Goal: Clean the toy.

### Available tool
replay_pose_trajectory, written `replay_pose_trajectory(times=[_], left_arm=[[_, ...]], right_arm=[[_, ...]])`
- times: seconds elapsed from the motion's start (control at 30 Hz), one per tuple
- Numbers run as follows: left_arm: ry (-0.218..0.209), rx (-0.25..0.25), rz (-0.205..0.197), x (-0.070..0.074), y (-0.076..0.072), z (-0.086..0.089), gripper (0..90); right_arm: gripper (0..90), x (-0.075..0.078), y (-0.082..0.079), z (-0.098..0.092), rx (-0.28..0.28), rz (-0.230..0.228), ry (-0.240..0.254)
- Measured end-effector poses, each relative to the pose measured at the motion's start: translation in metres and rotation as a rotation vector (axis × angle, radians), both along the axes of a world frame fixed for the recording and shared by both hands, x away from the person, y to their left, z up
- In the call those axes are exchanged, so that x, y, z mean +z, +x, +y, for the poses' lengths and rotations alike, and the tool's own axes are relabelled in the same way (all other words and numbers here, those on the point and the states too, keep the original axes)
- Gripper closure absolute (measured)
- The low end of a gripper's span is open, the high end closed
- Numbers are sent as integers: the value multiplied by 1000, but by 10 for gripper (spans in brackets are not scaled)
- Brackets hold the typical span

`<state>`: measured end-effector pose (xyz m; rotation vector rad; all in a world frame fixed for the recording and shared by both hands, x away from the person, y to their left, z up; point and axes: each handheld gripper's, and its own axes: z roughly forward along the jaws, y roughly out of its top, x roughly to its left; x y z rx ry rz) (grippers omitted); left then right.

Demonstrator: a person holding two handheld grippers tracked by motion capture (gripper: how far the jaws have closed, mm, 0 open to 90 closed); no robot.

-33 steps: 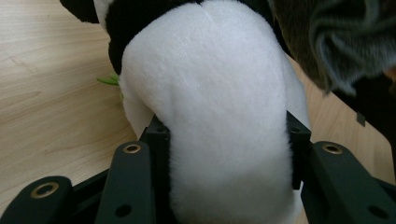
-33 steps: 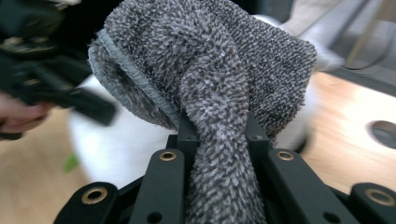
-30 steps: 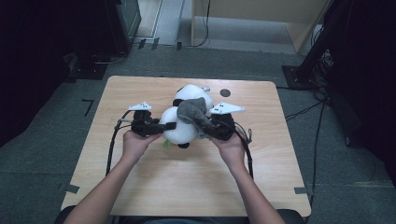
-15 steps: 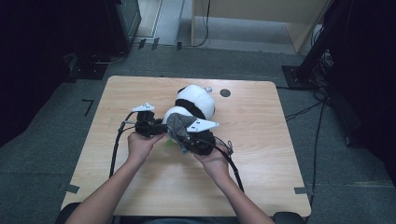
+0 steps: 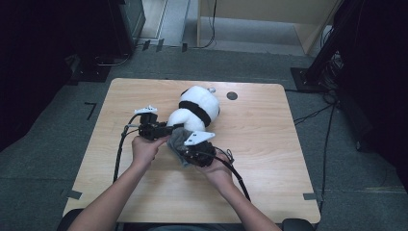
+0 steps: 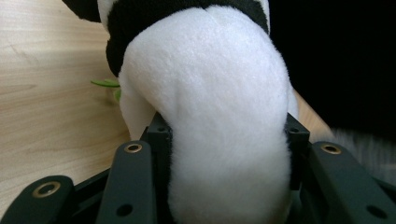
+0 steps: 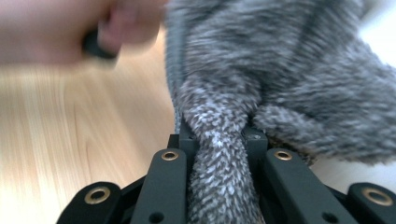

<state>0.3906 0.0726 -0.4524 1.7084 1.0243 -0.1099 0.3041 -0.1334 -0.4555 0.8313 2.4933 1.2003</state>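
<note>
A white plush toy with a black band (image 5: 197,108) lies on the wooden table (image 5: 274,159). My left gripper (image 5: 168,129) is shut on the toy's near white end; in the left gripper view the plush (image 6: 210,93) bulges between the jaws of the left gripper (image 6: 226,133). A grey fuzzy cloth (image 5: 177,140) hangs just in front of the toy, pinched by my right gripper (image 5: 185,149). In the right gripper view the cloth (image 7: 289,70) is twisted into a strand between the jaws of the right gripper (image 7: 219,137), and the other hand (image 7: 60,28) is blurred at the top left.
A black round hole (image 5: 232,95) sits in the table behind the toy. A small green piece (image 6: 105,83) lies beside the plush. Cables (image 5: 238,178) trail from both grippers toward the near edge. Dark equipment and floor cables surround the table.
My right gripper has drawn the grey cloth from the top of the toy down and toward the person. The left gripper has stayed on the toy.
</note>
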Motion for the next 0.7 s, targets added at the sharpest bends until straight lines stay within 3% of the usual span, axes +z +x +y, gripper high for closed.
replay_pose_trajectory(times=[0.07, 0.13, 0.27, 0.4, 0.5, 0.6, 0.7], left_arm=[[-57, -9, 5, 3, 0, 3, 537], [-62, -26, -4, 8, -2, 2, 536], [-53, -38, -1, 9, -1, 4, 536], [-78, -22, 22, 6, 3, 12, 536], [-85, -18, 22, 7, 3, 15, 535], [-68, -20, 11, 7, 3, 16, 535], [-78, -19, 16, 6, 3, 17, 533]], right_arm=[[777, -9, -4, 8, -2, -14, -79], [777, -18, -1, 14, -14, 22, -96], [776, -29, 6, 10, -41, 5, -85], [776, -33, 17, -9, -93, 34, -67], [776, -33, 26, -25, -153, 66, -60], [776, -30, 33, -42, -213, 76, -45], [776, -25, 37, -56, -259, 80, -27]])
